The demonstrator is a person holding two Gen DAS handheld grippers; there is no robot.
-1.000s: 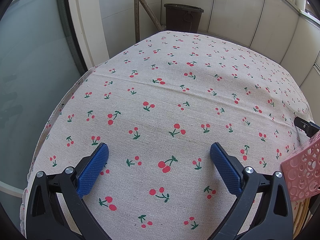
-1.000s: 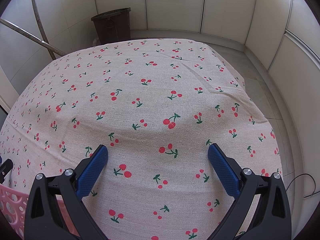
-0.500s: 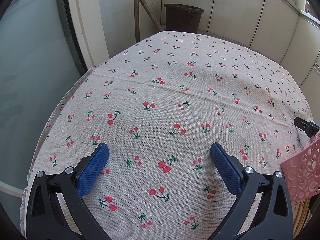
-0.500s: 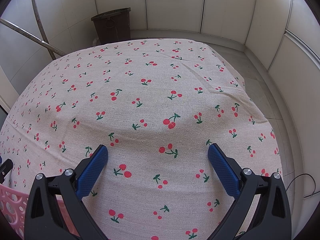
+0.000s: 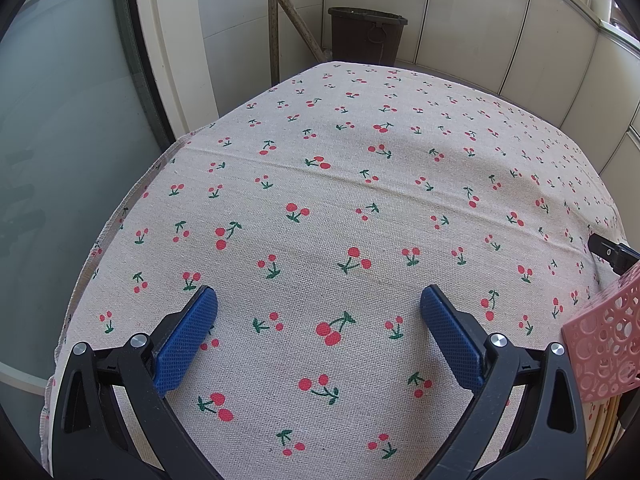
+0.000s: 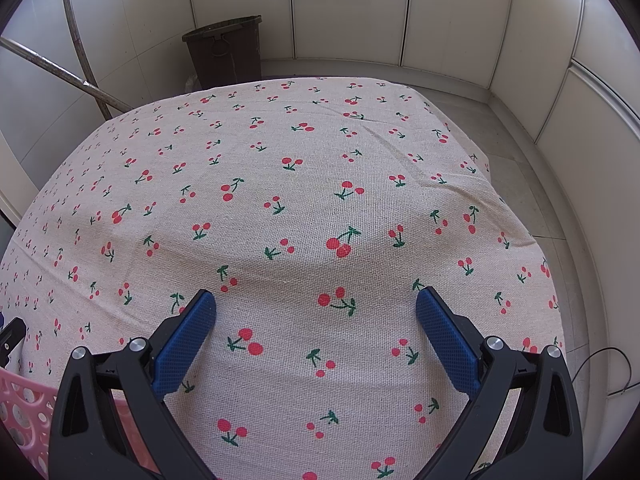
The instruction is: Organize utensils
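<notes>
Here, both grippers — left gripper point(image 5: 319, 300), right gripper point(image 6: 316, 298) — level above tablecloth point(image 5: 360, 200) (fingers point(image 5: 188, 340) apart)

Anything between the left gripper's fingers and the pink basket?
Nothing: in the left wrist view only bare cherry-print tablecloth separates the left gripper from the pink basket.

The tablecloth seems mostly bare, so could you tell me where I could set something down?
The cherry-print tablecloth is bare from the left tongs out to its far edge by the dark bin, and likewise ahead of the right tongs. It is crowded only between them, at the pink basket.
</notes>
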